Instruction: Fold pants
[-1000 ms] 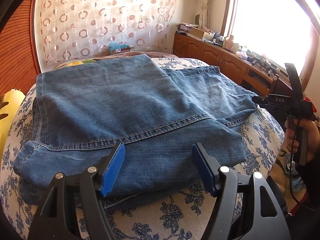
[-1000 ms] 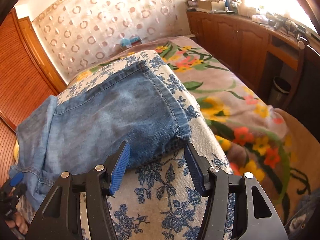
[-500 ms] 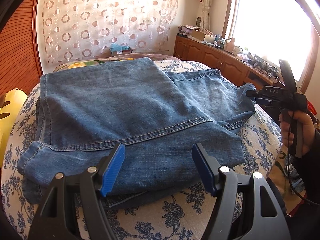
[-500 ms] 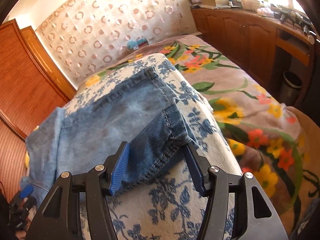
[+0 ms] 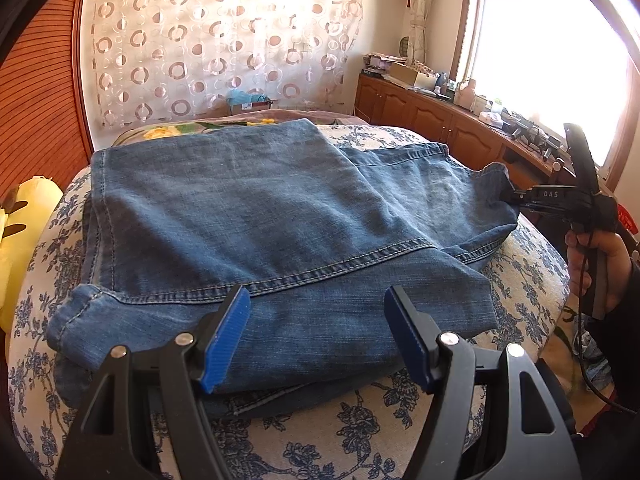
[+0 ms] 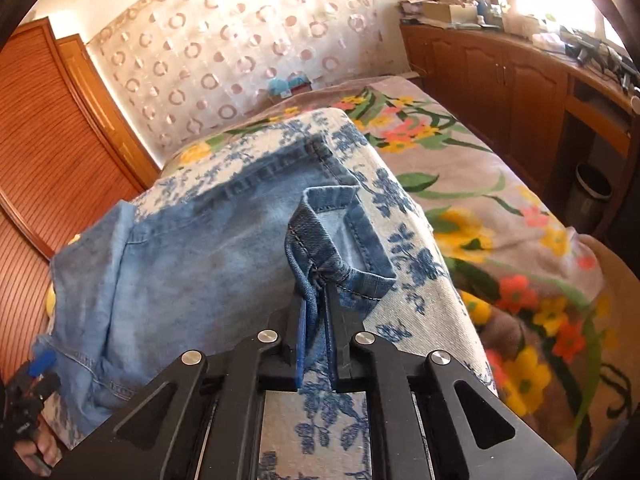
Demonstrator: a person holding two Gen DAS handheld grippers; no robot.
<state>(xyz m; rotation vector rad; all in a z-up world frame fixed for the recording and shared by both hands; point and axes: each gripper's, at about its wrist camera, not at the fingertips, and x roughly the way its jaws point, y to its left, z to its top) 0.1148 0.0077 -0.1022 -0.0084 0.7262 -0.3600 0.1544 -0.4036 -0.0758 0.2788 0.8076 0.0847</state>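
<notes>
Blue denim pants (image 5: pixel 256 216) lie partly folded on a blue-flowered cushion (image 5: pixel 360 432). My left gripper (image 5: pixel 316 332) is open, its blue pads either side of the near folded edge, just above the cloth. My right gripper (image 6: pixel 316 304) is shut on the pants' hem (image 6: pixel 320 248), which bunches up between the pads. In the left wrist view the right gripper (image 5: pixel 510 198) pinches the far right corner of the pants. The left gripper (image 6: pixel 36 368) shows at the lower left of the right wrist view.
A yellow cushion (image 5: pixel 20 232) lies at the left. A floral blanket (image 6: pixel 500 208) covers the bed to the right. Wooden cabinets (image 5: pixel 440 120) with clutter run under the window. A dark bin (image 6: pixel 592 192) stands by the cabinets. A wooden wardrobe (image 6: pixel 52 152) is at the left.
My right gripper has closed on the pants' hem and lifted it slightly. My left gripper stays open over the near edge, with the view a little higher.
</notes>
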